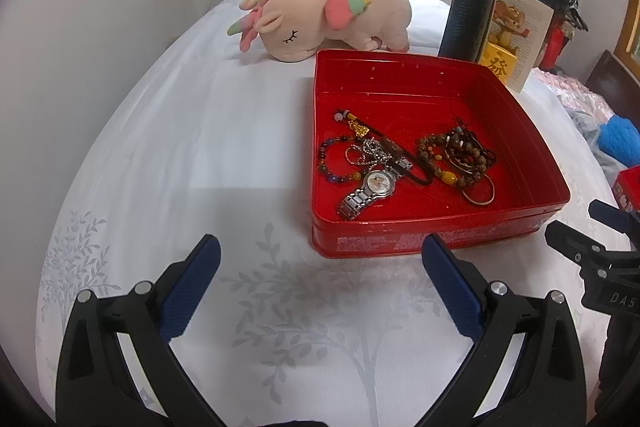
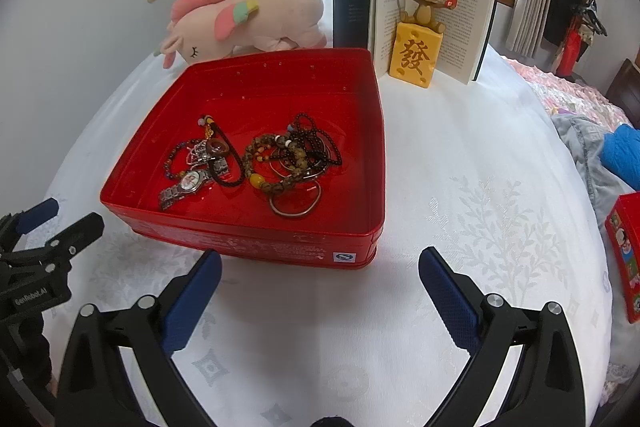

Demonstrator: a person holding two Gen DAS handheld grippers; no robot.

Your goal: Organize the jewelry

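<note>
A red tin box sits on the white cloth and holds a heap of jewelry. Inside lie a silver wristwatch, a dark bead bracelet, a silver chain, brown bead bracelets and a thin metal bangle. My left gripper hovers open just in front of the box, nothing between its fingers. My right gripper stands open at the box's near right corner, also empty. Each gripper shows at the other view's edge.
A pink plush unicorn lies behind the box. An open book stands upright with a mouse figurine on a yellow block before it. A red lid or box lies at the right edge, near blue cloth.
</note>
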